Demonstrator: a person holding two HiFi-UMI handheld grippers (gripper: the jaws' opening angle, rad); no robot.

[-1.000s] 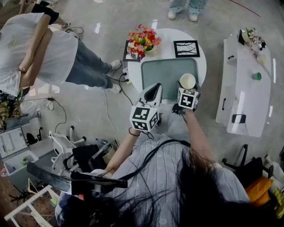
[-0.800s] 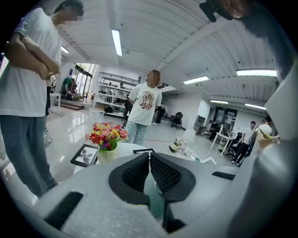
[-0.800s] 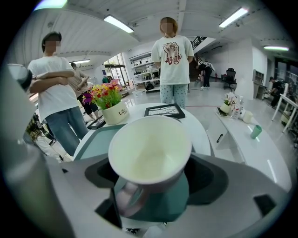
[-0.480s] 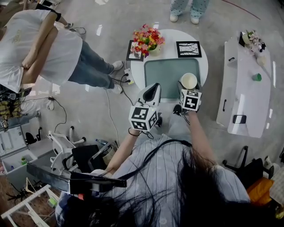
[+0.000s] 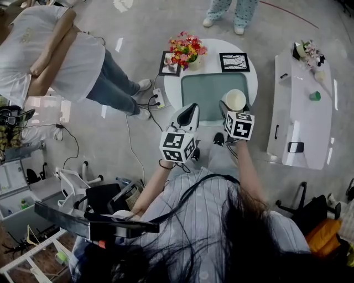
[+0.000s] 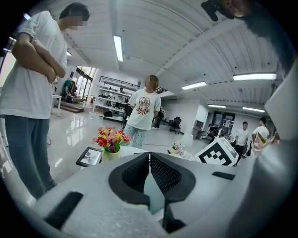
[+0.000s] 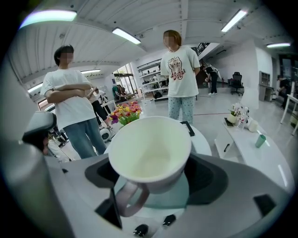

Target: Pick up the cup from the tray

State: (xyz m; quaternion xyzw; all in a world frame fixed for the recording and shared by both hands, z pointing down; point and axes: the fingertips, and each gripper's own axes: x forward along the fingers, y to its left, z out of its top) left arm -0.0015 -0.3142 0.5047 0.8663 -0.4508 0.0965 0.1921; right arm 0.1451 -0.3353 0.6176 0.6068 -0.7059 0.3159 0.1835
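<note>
- One cup (image 5: pixel 235 100), white.
- One tray (image 5: pixel 207 91), pale green.
- One round table (image 5: pixel 251 80), white.
- Two framed pictures on it: the left frame (image 5: pixel 170 63) and the right frame (image 5: pixel 234 61).
- One bunch of flowers (image 5: pixel 187 48), at the table's far left.
- Two grippers: the left gripper (image 5: pixel 192 108) and the right gripper (image 5: pixel 230 110).
- Two standing people: the person at left (image 5: pixel 61 61) and the person at the far side (image 5: pixel 227 11).
- One long white bench (image 5: pixel 298 124) at right, with one green tumbler (image 5: pixel 315 95).
</note>
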